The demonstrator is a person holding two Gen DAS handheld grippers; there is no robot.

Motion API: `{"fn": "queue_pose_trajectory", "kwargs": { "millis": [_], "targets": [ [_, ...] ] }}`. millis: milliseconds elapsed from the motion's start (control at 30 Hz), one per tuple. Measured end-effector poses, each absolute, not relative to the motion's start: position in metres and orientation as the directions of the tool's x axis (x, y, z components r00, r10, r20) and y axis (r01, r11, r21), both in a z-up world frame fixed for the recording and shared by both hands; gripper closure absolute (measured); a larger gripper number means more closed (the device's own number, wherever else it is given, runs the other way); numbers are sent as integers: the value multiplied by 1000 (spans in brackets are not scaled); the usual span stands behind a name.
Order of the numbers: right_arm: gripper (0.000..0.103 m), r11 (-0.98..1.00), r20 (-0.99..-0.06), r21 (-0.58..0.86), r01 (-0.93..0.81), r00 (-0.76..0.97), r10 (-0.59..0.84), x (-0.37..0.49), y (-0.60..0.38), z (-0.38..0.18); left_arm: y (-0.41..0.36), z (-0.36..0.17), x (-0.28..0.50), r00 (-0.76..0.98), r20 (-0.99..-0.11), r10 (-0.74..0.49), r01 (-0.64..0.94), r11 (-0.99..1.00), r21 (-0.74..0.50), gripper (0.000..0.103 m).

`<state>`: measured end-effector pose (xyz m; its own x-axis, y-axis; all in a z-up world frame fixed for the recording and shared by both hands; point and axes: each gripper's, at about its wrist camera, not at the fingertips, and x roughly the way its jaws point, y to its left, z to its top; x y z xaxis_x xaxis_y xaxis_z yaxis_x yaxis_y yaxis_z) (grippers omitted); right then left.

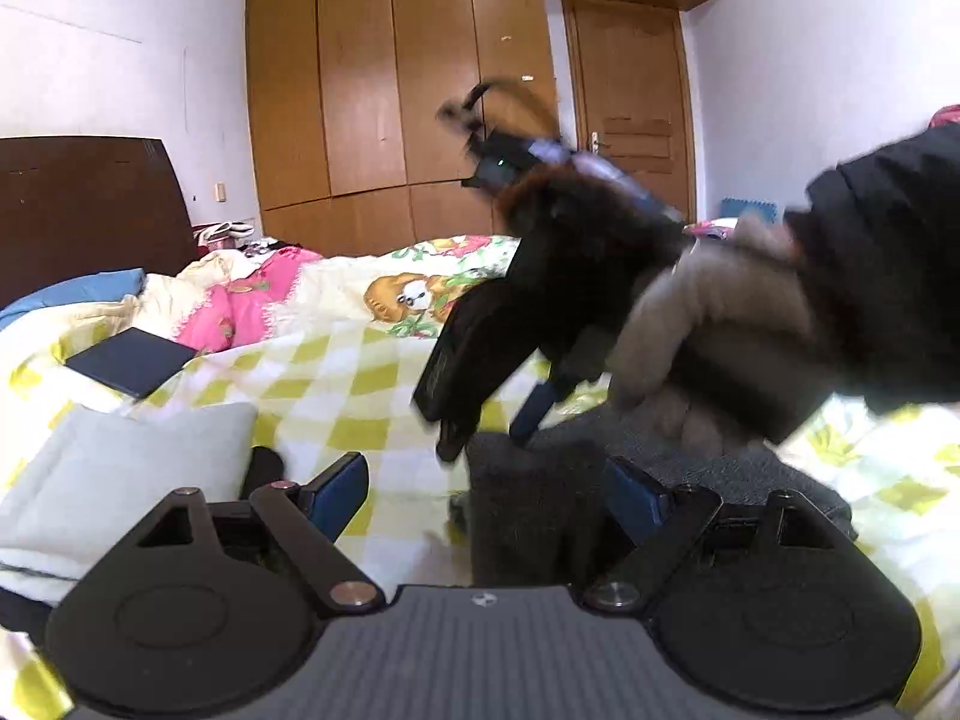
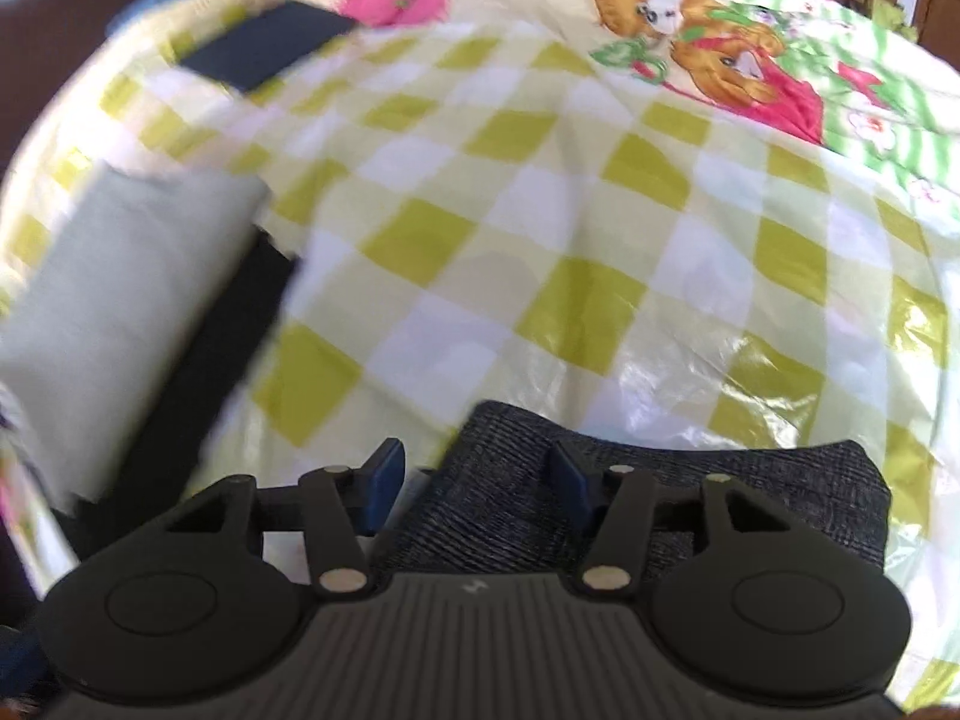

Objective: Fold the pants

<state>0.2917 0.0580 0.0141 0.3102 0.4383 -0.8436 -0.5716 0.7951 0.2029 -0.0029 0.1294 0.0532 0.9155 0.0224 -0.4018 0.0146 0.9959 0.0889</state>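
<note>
Grey pants are lying folded under both grippers on the checked sheet.
Right gripper is hovering half-wide over the fold's edge, probably to pinch it; left gripper is standing wide, holding nothing.

We look from two fisheye cameras, one riding behind each gripper's fingers. The left wrist view sits low over the bed, facing nearly level across the checked sheet toward the wooden wardrobe at twelve o'clock, with the right gripper close in at two o'clock. The right wrist view tilts steeply down and hangs near the sheet, which fills most of its frame. Both views share the dark grey pants at six o'clock, the pale folded cloth at nine, the dark flat box at ten and the bear print around one.
</note>
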Motion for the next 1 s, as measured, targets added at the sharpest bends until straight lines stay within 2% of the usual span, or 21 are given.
{"fn": "queue_pose_trajectory", "kwargs": {
  "millis": [200,267,367,467,533,633,700,800,900,1000],
  "targets": [
    [46,806,-840,178,-565,340,424,301,53,14,121,52,-4,901,-434,-6,41,997,72,5],
    [46,800,-835,163,-578,350,424,302,50,13,110,45,4,898,-440,-11,64,992,105,5],
    [39,782,-845,82,-618,372,383,302,52,4,96,29,22,880,-475,16,92,975,204,5],
    [33,789,-858,98,-606,351,375,313,47,-12,98,2,47,824,-562,71,91,963,255,3],
    [30,793,-857,122,-597,340,388,319,44,-21,113,-8,55,793,-607,50,76,981,181,1],
    [30,799,-819,257,-544,316,479,327,26,-14,135,-2,58,753,-658,-8,44,998,39,0],
    [30,791,-768,288,-540,363,528,321,7,7,144,9,50,761,-649,-12,17,1000,1,0],
    [29,795,-706,263,-546,453,544,295,-30,34,144,33,39,807,-587,67,-32,997,70,0],
    [28,820,-703,255,-513,484,521,270,-65,37,134,50,42,851,-517,86,-33,993,112,0],
    [28,854,-721,246,-459,502,477,244,-86,23,120,40,64,852,-511,110,-16,982,186,0]
  ]
}}
